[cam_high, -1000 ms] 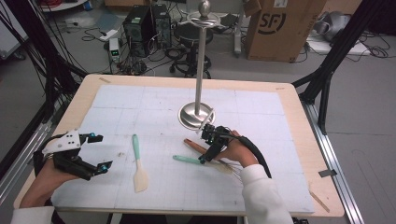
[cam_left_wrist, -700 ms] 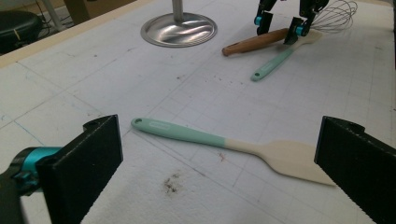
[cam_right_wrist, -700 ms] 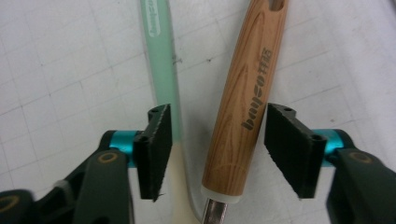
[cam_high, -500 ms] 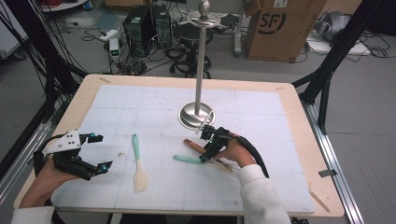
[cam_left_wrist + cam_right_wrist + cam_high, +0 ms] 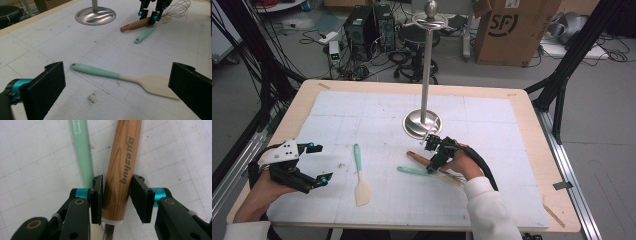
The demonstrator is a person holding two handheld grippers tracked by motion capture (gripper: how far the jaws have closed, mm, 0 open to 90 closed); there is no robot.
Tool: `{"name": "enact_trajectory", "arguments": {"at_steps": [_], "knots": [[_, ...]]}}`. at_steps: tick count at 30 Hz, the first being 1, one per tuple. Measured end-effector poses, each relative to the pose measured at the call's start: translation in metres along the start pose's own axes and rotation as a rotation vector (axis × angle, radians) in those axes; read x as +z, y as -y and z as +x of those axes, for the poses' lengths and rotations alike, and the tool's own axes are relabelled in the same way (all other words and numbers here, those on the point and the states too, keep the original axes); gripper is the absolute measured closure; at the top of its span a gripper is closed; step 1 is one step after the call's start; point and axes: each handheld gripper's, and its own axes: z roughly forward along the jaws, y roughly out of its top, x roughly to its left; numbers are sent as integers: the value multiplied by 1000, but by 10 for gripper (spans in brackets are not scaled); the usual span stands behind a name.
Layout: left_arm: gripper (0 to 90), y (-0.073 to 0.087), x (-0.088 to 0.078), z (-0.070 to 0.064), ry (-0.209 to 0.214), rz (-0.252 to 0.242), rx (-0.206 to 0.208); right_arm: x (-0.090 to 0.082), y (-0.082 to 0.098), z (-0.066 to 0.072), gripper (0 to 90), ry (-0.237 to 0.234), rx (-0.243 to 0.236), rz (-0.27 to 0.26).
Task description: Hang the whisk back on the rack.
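Wood-handled whisk (image 5: 122, 170) lies at 5 o'clock of stand base (image 5: 423, 123), crossing a mint spatula (image 5: 414, 171). Right gripper (image 5: 117, 197) straddles handle near the wire end, jaws just been closing; left pad touching, right w/ slight gap, so not clamped yet. Left gripper (image 5: 117, 90) wide open, empty, over 2nd spatula (image 5: 120, 78), prob. next.

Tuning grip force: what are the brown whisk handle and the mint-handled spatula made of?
Brown whisk handle: looks like wood, matte, visible grain, dark printed lettering; could be wood-look plastic. Mint-handled spatula: smooth matte mint grip, likely silicone or plastic; its pale flat blade looks like wood.
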Motion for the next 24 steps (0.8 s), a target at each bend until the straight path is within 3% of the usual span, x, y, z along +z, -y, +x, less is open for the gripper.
{"name": "enact_trajectory", "arguments": {"at_steps": [2,5,9,14,24], "knots": [[16,0,0,0,1,-1,-1,0,-1,1,672,14,15,11],[16,0,0,0,1,1,0,-1,-2,3,680,25,-17,21],[16,0,0,0,0,3,1,-6,0,3,681,37,-18,9],[17,0,1,0,-1,6,1,-23,6,1,683,47,-33,-70],[16,1,-1,1,-3,3,-2,-61,20,0,684,24,-40,-224]]}}
